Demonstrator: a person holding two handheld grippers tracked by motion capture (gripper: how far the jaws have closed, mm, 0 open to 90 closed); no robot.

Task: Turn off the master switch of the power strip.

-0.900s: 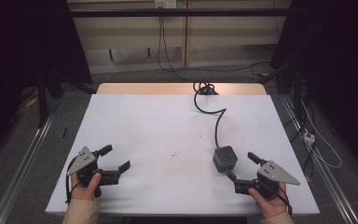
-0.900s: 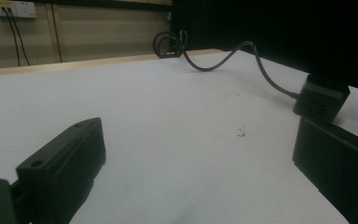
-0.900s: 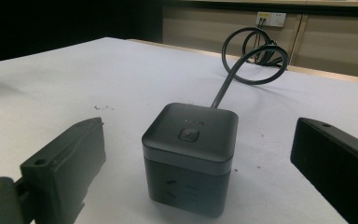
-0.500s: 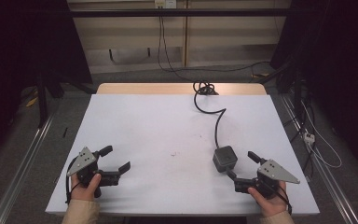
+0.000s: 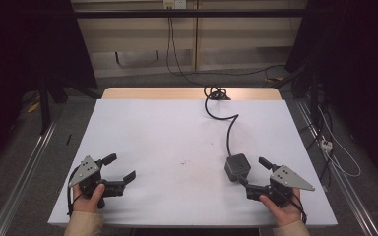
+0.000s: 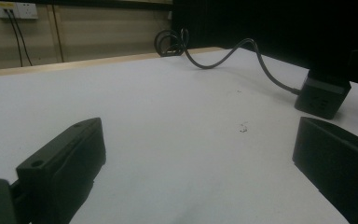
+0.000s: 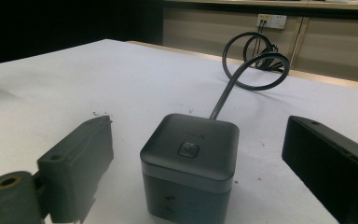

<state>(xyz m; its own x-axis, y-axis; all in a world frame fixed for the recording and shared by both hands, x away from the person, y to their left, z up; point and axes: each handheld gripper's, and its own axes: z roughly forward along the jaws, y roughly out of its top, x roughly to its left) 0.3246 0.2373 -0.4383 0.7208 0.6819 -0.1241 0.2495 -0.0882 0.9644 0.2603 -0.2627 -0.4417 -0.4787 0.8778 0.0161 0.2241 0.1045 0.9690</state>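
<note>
— While my right gripper (image 5: 254, 171) rests at the near right of the white table (image 5: 167, 132), what sits between its jaws?

— A dark cube (image 7: 190, 163) with a button on its top. In the right gripper view my jaws stand spread wide, one on each side of it, with table showing in both gaps, so I am not touching it. The cube's bottom edge is cut off there, and so are my jaws' lower ends.

— And its cord?

— A black cable (image 5: 229, 129) runs from the cube's far side up the table to a coil (image 5: 215, 92) at the far edge. Where the coil ends I cannot make out; it tangles against the dim floor.

— Your other side?

— My left gripper (image 5: 118, 168) lies at the near left, well apart from the cube, jaws parted with nothing but bare table between them. In the left gripper view the cube (image 6: 321, 95) shows far off to the right, its top lost against the black background.

— Anything else on the table?

— A few small dark specks (image 5: 182, 162) near the middle, too small to tell what they are.
</note>
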